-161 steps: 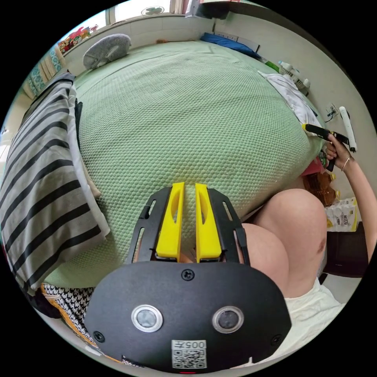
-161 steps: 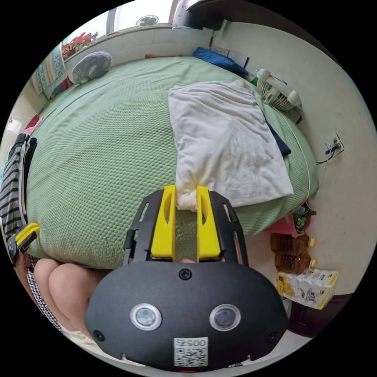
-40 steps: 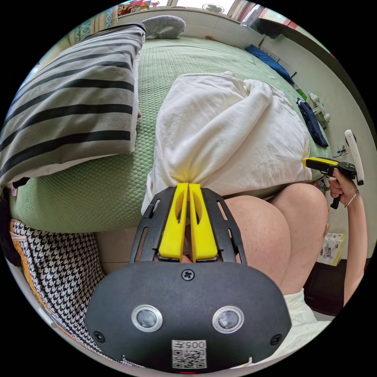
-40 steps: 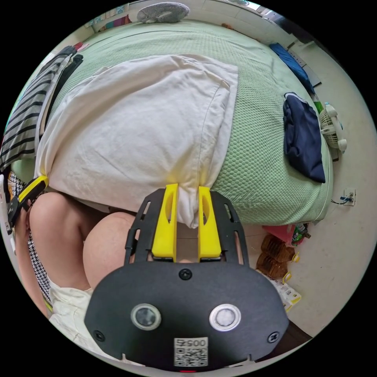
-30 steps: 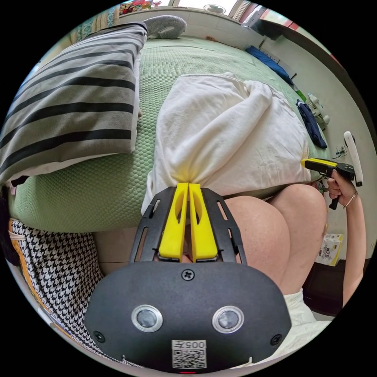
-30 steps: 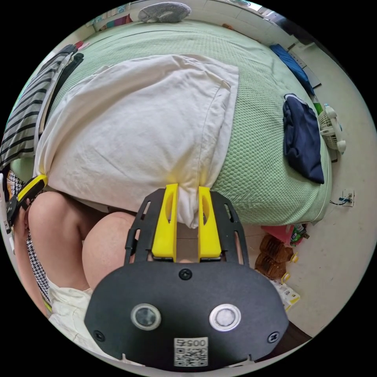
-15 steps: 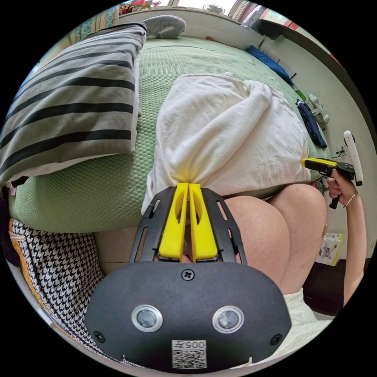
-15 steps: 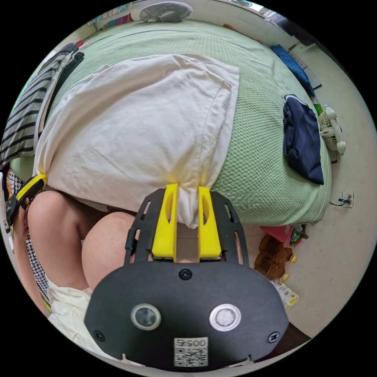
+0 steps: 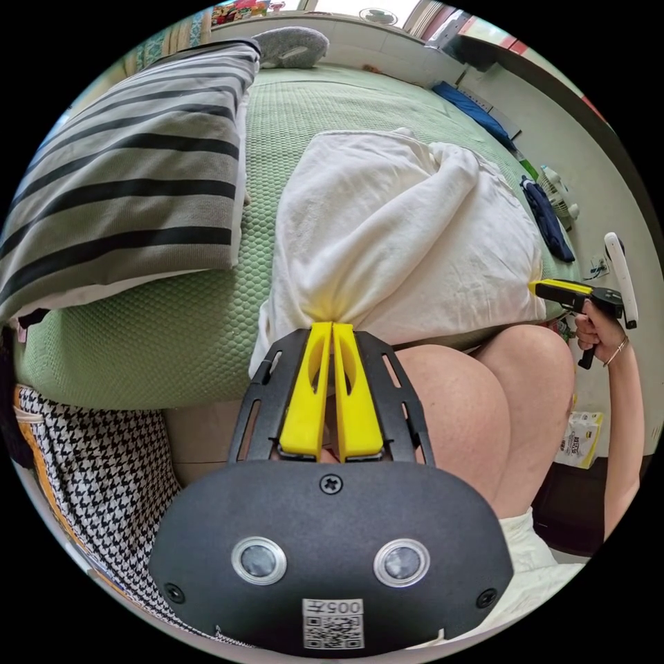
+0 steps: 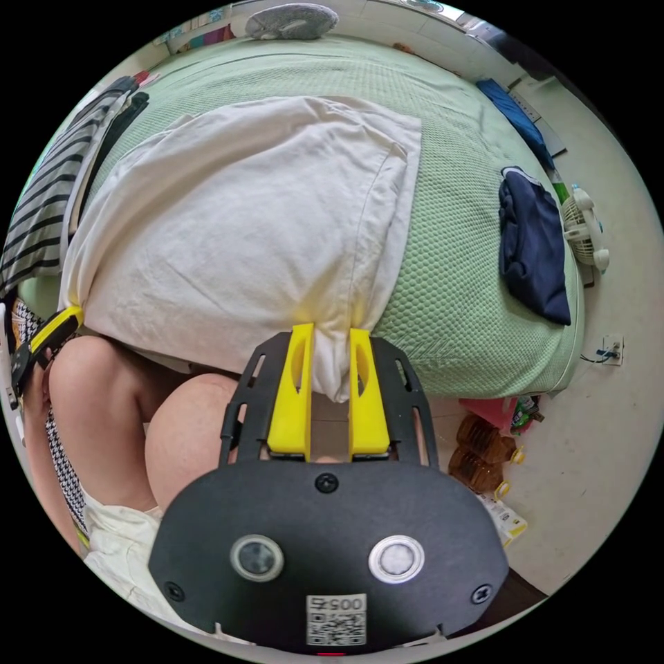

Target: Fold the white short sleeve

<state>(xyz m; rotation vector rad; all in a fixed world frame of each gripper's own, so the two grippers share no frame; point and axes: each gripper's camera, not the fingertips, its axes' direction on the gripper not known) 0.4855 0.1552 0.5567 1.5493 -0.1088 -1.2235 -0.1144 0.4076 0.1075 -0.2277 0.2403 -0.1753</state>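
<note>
The white short-sleeve shirt (image 9: 394,228) (image 10: 249,214) lies spread on the green bed, its near edge hanging over the bed's side above the person's knees. My left gripper (image 9: 330,330) is shut on one near corner of the shirt, the cloth bunched at its yellow jaws. My right gripper (image 10: 329,335) is shut on the other near corner, a fold of cloth hanging between its jaws. In the left gripper view the right gripper (image 9: 564,290) shows at the shirt's far corner, held by a hand. In the right gripper view the left gripper (image 10: 52,332) shows at the shirt's left corner.
A striped grey pillow (image 9: 124,173) lies on the green bed (image 10: 456,277) left of the shirt. A folded navy garment (image 10: 531,242) lies at the bed's right edge beside a small fan (image 10: 584,228). A grey cushion (image 10: 290,21) sits at the far end. Bottles (image 10: 481,460) stand on the floor.
Since 5.4 s ago the shirt came from the bed's right side to the near edge and spread out, and my left gripper took hold of a corner. Over the last second nothing has visibly moved.
</note>
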